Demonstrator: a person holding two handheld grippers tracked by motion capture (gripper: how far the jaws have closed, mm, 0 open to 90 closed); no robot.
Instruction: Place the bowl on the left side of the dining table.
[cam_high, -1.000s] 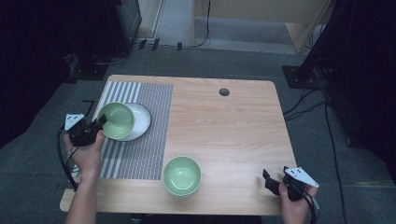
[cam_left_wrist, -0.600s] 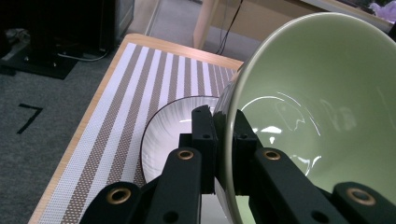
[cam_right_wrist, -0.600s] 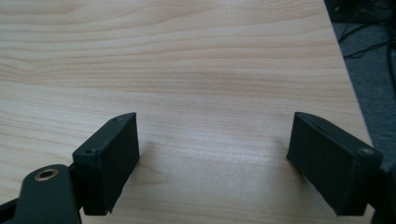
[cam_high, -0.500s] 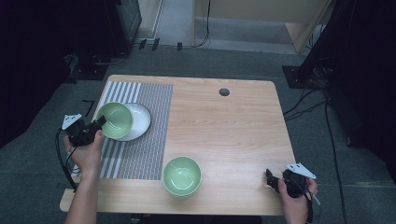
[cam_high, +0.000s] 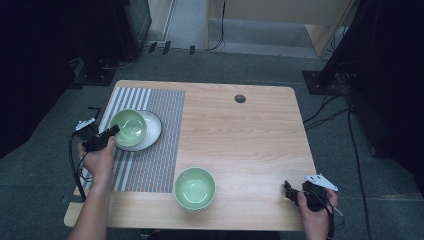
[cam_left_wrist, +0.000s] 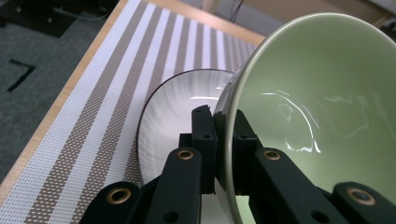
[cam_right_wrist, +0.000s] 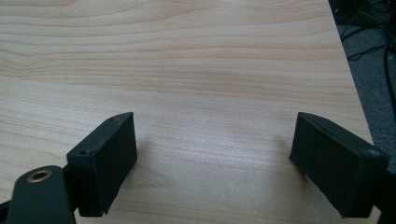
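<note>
The light wooden table top (cam_high: 240, 135) lies bare across its middle and right, open to a hand all the way between the small dark round hole (cam_high: 240, 98) near the far edge and the front. A pale green ceramic bowl (cam_high: 194, 188) blocks the near centre. The grey striped woven placemat (cam_high: 155, 150) carries a white plate (cam_high: 150, 131), crowding the left.

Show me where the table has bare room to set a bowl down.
Bare wood runs from the striped mat across to the right edge, between the round hole and the right gripper. The near green bowl takes the front middle. The white plate and the held bowl crowd the mat's far left.
</note>
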